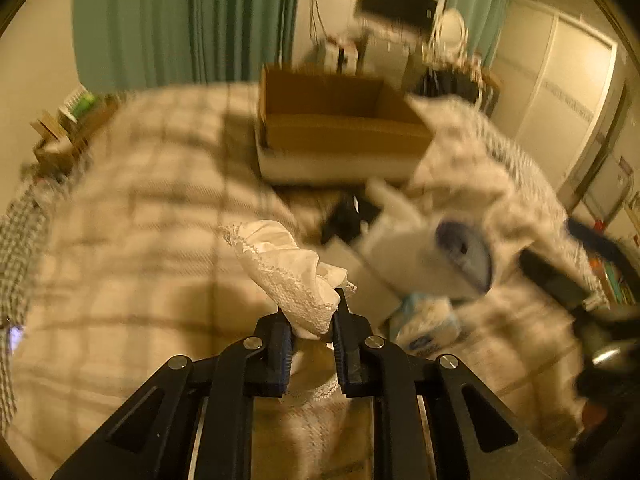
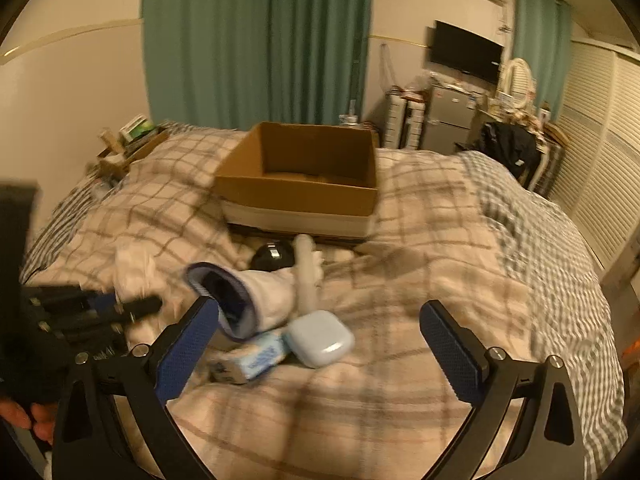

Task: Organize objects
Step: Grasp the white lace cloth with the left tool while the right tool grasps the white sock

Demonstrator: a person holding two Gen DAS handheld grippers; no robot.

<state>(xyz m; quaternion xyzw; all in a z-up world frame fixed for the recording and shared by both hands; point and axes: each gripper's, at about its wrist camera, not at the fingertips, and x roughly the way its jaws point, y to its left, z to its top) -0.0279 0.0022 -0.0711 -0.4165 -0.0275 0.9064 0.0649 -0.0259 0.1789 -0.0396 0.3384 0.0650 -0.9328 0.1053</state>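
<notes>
Ahead, cardboard box (image 2: 304, 184) rim unobstructed.

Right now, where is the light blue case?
In the right wrist view, the light blue case lies on the plaid blanket, low centre between the open jaws, touching the tissue pack beside the white sock.

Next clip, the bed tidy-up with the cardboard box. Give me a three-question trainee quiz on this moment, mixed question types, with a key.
1. True or false: the left gripper is clamped on the white lace cloth.
2. The right gripper is: A) open, B) shut on the sock.
3. Fill in: the light blue case lies on the ____.

Key: 1 true; 2 A; 3 plaid blanket, in front of the cardboard box.
</notes>
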